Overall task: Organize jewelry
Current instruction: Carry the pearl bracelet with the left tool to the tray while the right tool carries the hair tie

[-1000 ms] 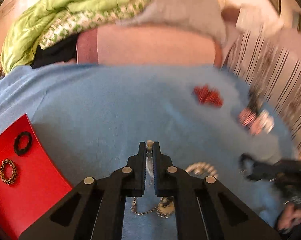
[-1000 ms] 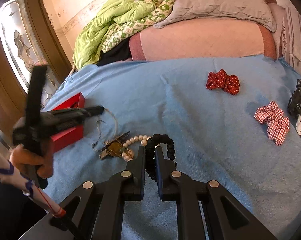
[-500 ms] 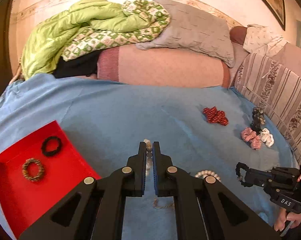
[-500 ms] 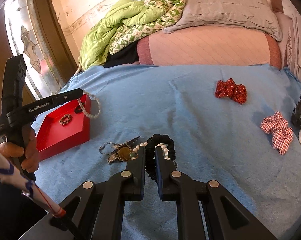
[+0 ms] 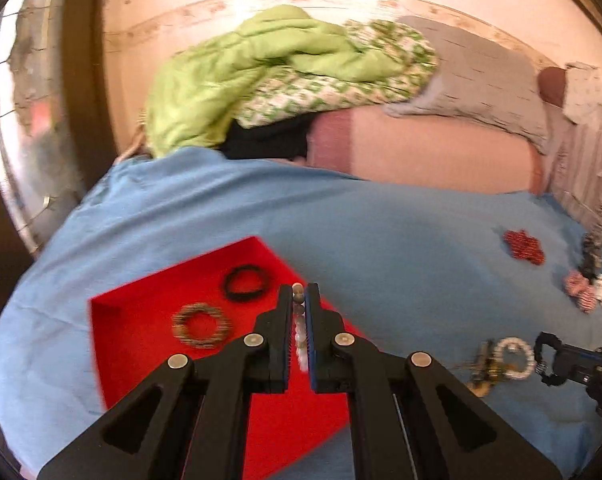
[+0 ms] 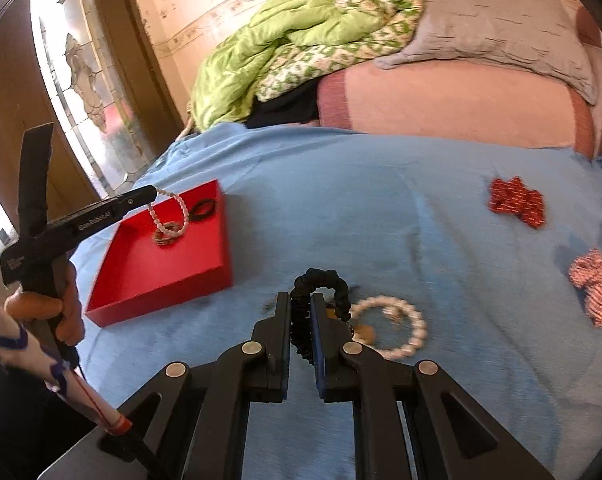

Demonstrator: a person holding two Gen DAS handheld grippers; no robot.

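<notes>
Blue bedspread; left tool clamping pearl bracelet above red tray, right tool clamping black scrunchie.

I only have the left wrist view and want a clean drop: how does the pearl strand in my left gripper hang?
Observer: The pearl strand dangles as a loop from the left gripper, over the red tray.
Operator: Does it reach anything in there?
Observer: Its low end lines up with the brown ring; whether they touch I cannot tell.
Operator: And the right side?
Observer: The right gripper is shut on a black band that arches past its fingertips.
</notes>
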